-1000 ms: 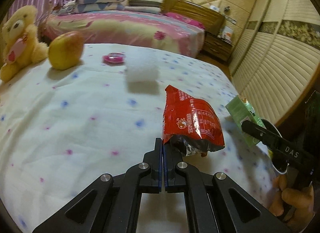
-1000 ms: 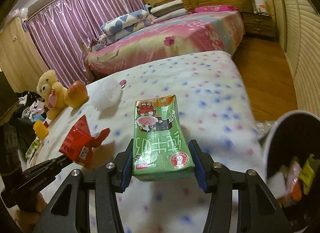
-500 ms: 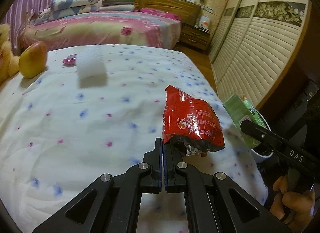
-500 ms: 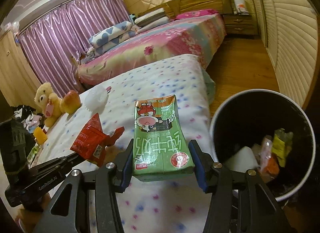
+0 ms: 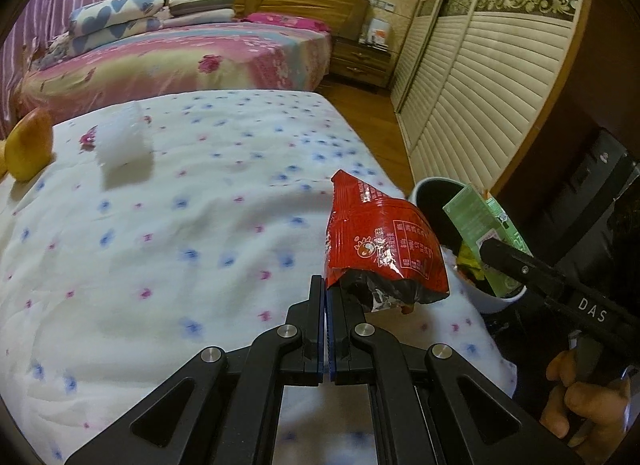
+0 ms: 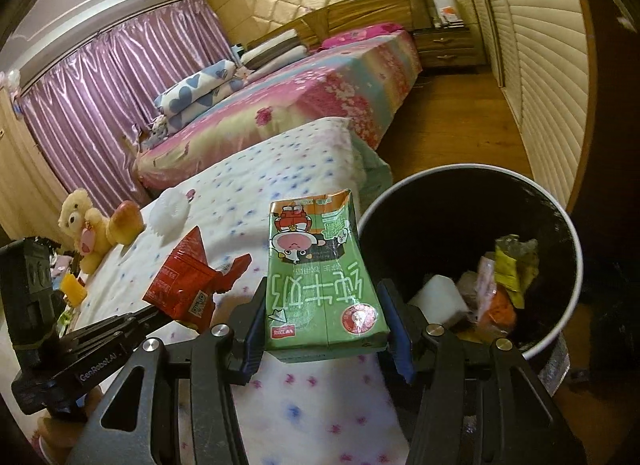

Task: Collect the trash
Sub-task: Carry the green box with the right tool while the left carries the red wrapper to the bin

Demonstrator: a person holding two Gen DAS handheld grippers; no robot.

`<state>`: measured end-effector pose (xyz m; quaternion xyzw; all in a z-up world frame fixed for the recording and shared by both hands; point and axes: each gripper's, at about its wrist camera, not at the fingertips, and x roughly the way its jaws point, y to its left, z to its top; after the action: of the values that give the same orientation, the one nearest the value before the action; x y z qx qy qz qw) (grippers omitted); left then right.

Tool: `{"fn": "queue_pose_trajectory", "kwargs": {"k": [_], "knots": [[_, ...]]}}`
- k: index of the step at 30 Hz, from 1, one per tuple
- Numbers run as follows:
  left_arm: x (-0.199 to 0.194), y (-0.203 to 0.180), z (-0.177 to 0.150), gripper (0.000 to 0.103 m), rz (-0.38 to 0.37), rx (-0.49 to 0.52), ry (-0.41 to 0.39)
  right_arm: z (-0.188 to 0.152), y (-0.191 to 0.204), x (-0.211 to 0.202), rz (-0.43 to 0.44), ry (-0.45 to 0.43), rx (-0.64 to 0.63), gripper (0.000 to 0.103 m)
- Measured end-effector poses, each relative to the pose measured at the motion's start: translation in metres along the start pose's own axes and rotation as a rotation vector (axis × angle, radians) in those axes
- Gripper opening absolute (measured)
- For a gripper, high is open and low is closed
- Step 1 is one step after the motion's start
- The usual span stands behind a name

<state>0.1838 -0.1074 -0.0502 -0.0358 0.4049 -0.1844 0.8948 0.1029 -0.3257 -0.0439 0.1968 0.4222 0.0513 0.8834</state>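
Held tight: red bag [image 5: 384, 253] in left gripper [image 5: 328, 297], green carton [image 6: 320, 285] in right gripper [image 6: 326, 329]. Best dropped only once right above the bin [image 6: 560, 221].

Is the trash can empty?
No, the trash can already holds trash: a white block and crumpled yellow and orange wrappers lie at its bottom.

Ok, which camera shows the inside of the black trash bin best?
Right wrist view: the black trash bin opens toward the camera, wrappers visible inside. Left wrist view shows only part of it, behind the red snack bag and green carton.
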Motion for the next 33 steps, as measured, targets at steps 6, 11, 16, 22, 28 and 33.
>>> {"fn": "queue_pose_trajectory", "kwargs": {"k": [6,11,16,22,28,33], "knots": [[0.010,-0.016,0.003,0.000,-0.020,0.027,0.008,-0.002,-0.015,-0.009,-0.024,-0.007,0.022,0.052],[0.018,-0.027,0.007,0.000,-0.034,0.052,0.014,-0.002,-0.027,-0.016,-0.045,-0.016,0.038,0.052],[0.026,-0.035,0.011,0.000,-0.041,0.067,0.019,-0.001,-0.036,-0.020,-0.064,-0.026,0.055,0.052],[0.037,-0.045,0.015,0.000,-0.041,0.083,0.027,0.000,-0.044,-0.023,-0.081,-0.034,0.074,0.052],[0.046,-0.053,0.021,0.000,-0.042,0.095,0.027,-0.001,-0.052,-0.024,-0.091,-0.036,0.090,0.052],[0.052,-0.060,0.024,0.000,-0.047,0.108,0.027,-0.001,-0.058,-0.025,-0.101,-0.040,0.101,0.052]]}}
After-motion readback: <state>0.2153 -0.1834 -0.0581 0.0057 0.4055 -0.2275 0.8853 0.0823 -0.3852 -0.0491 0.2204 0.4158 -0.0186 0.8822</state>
